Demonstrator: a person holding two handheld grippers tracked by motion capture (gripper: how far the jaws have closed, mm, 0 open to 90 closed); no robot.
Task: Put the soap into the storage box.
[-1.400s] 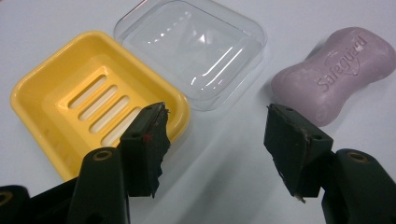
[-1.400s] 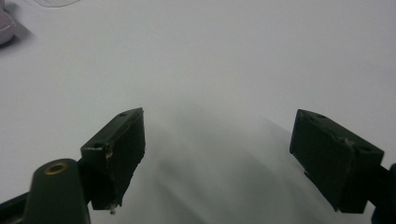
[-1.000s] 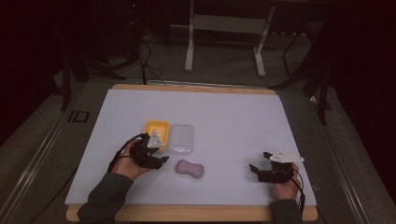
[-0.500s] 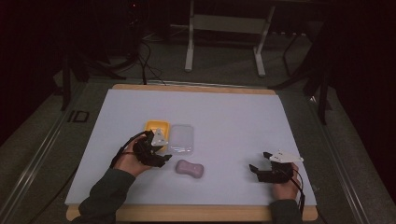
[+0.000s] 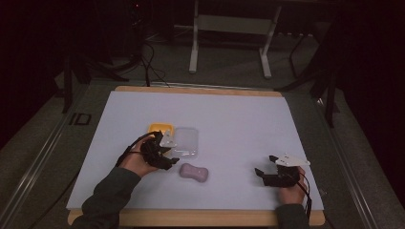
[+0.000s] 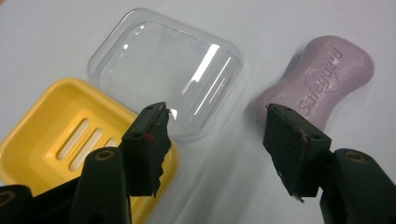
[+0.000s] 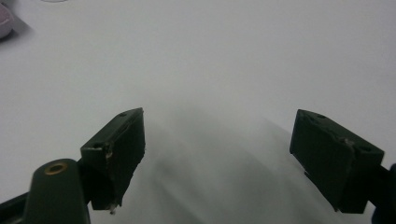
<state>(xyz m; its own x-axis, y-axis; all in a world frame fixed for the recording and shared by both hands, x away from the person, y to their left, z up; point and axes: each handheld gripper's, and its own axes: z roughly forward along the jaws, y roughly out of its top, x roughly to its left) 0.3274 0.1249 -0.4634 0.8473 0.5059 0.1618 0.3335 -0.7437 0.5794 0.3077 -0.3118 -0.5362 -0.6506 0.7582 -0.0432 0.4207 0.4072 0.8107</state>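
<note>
Yellow soap dish [image 6: 56, 140] runs partly behind the left-hand finger; pink soap [image 7: 5, 21] is clipped by the frame's edge.

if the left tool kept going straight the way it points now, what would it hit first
Probably the bare white table cover in the gap between the clear lid and the purple soap bar. The left tool stands open and empty; depth is hard to judge, so its jaws might graze either.

High view dim, grainy; room beyond white table [image 5: 239, 119] near black, table evenly lit from above. Left gripper view bright, sharp; glare streaks on clear lid [image 6: 168, 88], soft shadow beside purple soap bar [image 6: 322, 79]. Right gripper view: jaws soft-focus, broad diffuse shadow on table beneath.
</note>
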